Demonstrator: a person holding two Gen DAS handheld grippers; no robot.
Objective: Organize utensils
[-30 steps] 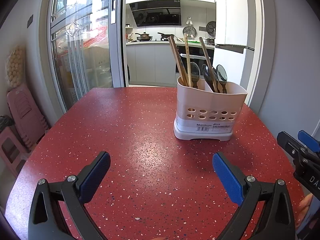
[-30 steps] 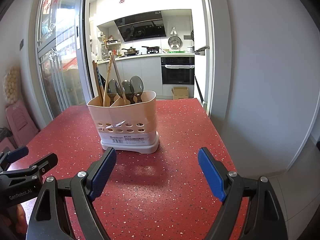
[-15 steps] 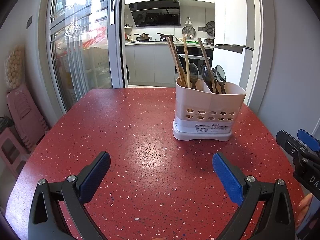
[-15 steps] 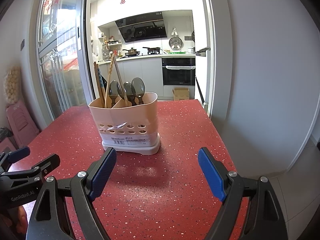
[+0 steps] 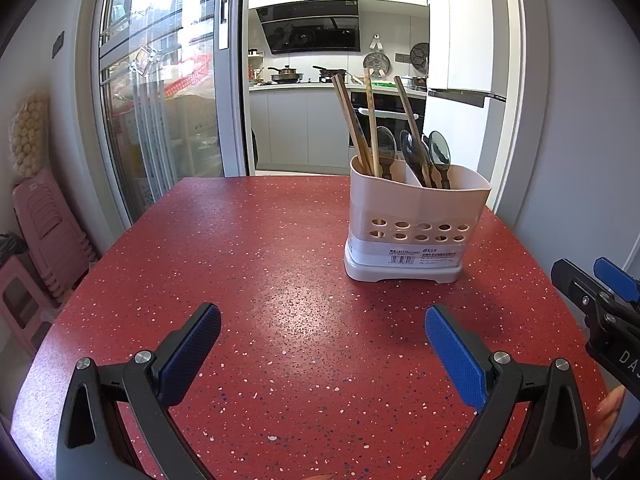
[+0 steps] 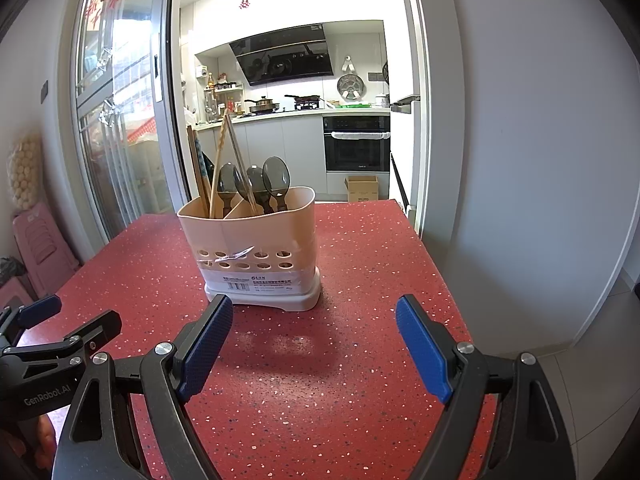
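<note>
caddy (image 5: 412,232) upright on red table (image 5: 256,264), chopsticks (image 5: 354,120) in its left compartment, spoons (image 5: 434,156) in the right. left gripper (image 5: 322,334) and right gripper (image 6: 314,330) both spread wide, empty; caddy ahead of both, untouched.

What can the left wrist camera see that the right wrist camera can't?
Only the left wrist view shows the left gripper from behind, open over the red table.

Only the right wrist view shows the cardboard box on the kitchen floor and the right gripper from behind, open too.

Both show the utensil holder with chopsticks and spoons, one chopstick leaning among the spoons, plus the pink stools and kitchen hood.
</note>
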